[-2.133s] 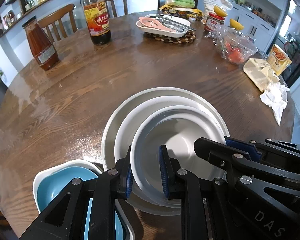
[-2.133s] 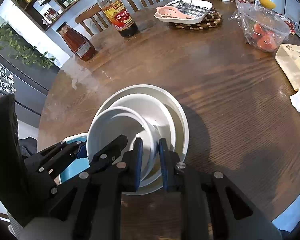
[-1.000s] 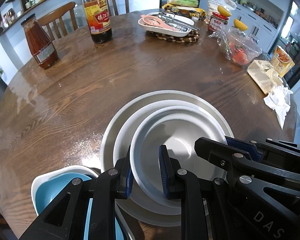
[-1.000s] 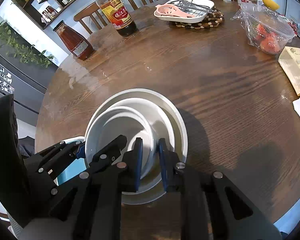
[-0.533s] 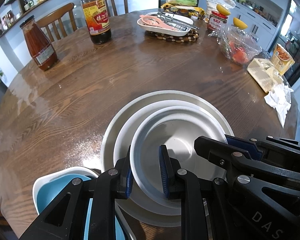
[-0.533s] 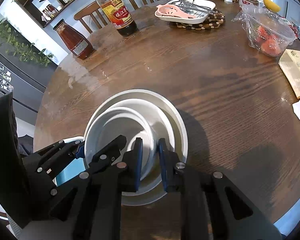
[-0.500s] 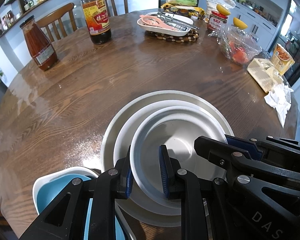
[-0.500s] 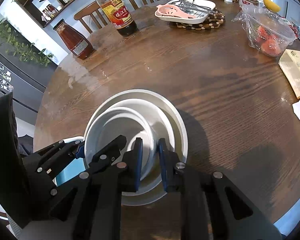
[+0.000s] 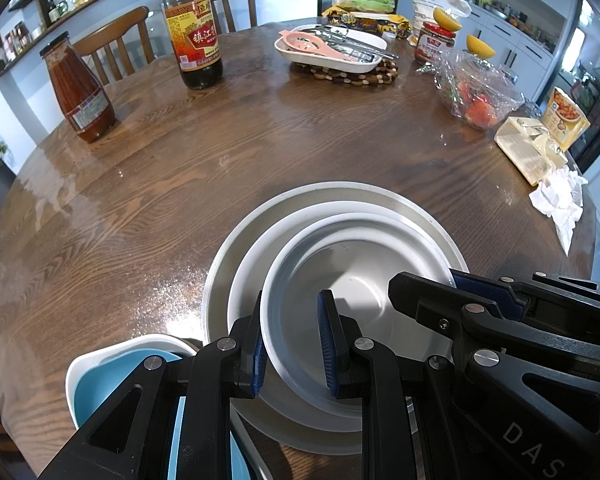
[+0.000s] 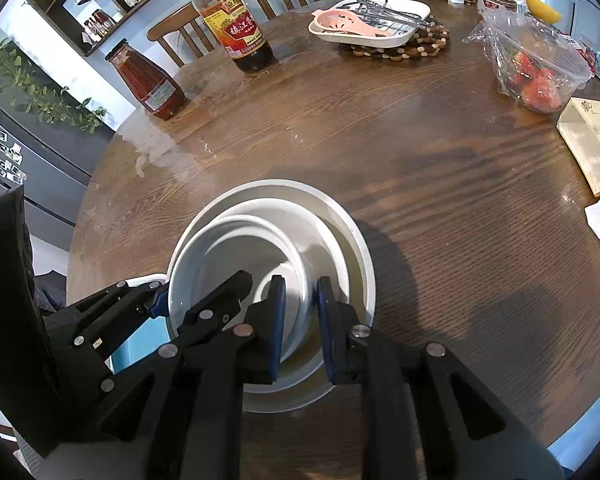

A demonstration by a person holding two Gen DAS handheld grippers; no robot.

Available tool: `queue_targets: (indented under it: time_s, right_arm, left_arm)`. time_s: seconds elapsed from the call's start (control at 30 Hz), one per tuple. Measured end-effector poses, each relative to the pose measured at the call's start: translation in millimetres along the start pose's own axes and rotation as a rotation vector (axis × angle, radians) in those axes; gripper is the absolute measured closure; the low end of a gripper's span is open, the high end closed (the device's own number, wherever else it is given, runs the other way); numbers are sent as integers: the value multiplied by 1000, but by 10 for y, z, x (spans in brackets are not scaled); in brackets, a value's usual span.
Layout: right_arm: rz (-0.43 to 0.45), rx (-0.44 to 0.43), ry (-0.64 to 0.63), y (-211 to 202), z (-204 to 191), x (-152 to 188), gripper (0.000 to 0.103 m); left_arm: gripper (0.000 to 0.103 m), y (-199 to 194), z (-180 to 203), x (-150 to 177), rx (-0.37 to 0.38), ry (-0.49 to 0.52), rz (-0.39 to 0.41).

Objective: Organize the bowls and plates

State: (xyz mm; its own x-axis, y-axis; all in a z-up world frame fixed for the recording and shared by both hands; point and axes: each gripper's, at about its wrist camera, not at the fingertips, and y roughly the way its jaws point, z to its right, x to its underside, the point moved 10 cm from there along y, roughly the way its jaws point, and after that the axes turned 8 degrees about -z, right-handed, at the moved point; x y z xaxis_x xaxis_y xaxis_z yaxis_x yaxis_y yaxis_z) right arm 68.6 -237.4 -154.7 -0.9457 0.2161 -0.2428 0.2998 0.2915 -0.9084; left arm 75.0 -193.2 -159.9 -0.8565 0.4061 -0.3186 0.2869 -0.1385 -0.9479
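Two grippers clamp one white bowl [image 9: 352, 280]: the left gripper [image 9: 290, 340] pinches its rim at seven o'clock, the right gripper [image 10: 300, 328] pinches the rim at four o'clock. That bowl sits nested in a wider bowl [image 9: 256, 264] on a large plate [image 9: 332, 194]. Beside them at eight o'clock lies a blue dish [image 9: 100, 380]. Farther across the round table [image 9: 260, 140], at eleven o'clock, stand a sauce jar [image 9: 80, 92] and a vinegar bottle [image 9: 192, 32].

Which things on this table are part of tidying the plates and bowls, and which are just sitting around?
Part of the job:
- stack of white dishes
- top white bowl, gripped by left gripper and right gripper
- blue-lined bowl

Lying about:
- sauce jar
- vinegar bottle
- utensil tray
- bagged strawberries
- crumpled tissue
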Motion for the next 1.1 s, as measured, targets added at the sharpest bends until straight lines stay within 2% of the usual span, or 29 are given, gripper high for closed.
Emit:
queue_targets:
  time_s: [1.1]
  right_arm:
    - [18, 23, -7, -47, -52, 5, 80]
  left_arm:
    - [82, -20, -48, 0, -19, 9, 14]
